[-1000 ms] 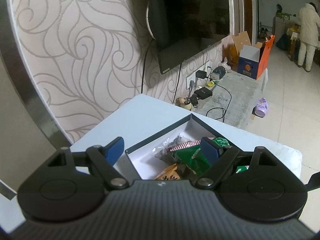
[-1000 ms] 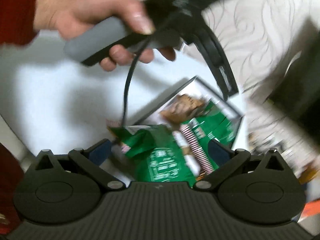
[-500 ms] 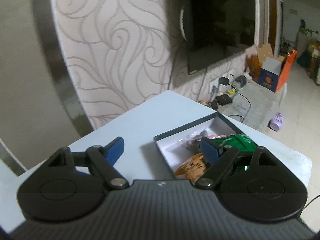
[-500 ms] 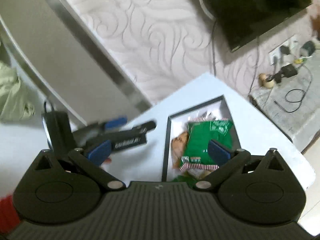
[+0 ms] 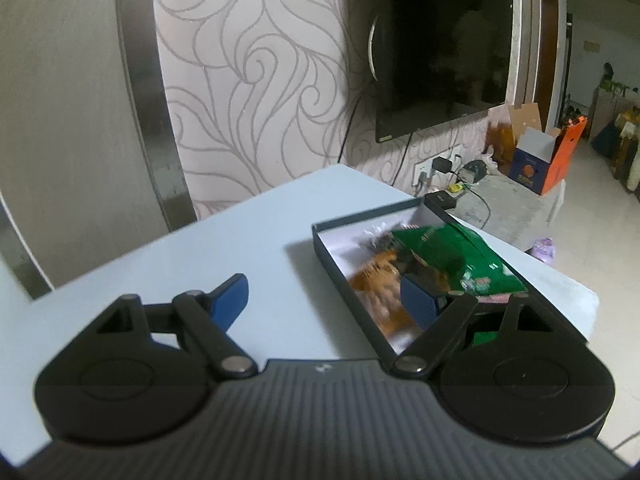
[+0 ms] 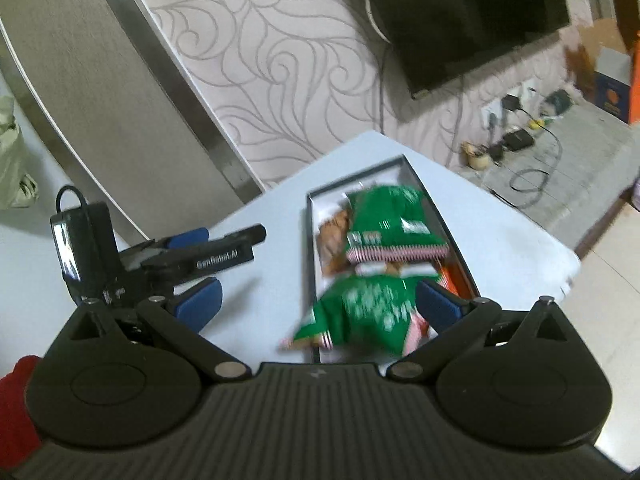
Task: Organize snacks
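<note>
A shallow dark-rimmed box (image 5: pixel 330 250) (image 6: pixel 311 240) lies on the pale table, filled with snack packets. A green packet (image 5: pixel 448 248) (image 6: pixel 384 220) lies on top of a brown one (image 5: pixel 376 280) (image 6: pixel 332 236). Another green packet (image 6: pixel 360 312), blurred, lies at the box's near end, overhanging its left rim. It sits between the fingers of my right gripper (image 6: pixel 320 306), which is open and grips nothing. My left gripper (image 5: pixel 324 304) (image 6: pixel 224 242) is open and empty, over bare table left of the box, its right finger (image 5: pixel 418 304) above the box's rim.
The table (image 5: pixel 224 240) ends just right of the box (image 6: pixel 560 256), with floor beyond. A television (image 5: pixel 440 48) hangs on the patterned wall. Behind the table, a low bench (image 6: pixel 568 148) carries chargers and cables, plus an orange cardboard box (image 5: pixel 548 160). A red sleeve (image 6: pixel 16 396) is at lower left.
The right wrist view rolled upright and drew back from the box, so the hand on the left gripper left its view. The left gripper slid left; the box now sits under its right finger.
</note>
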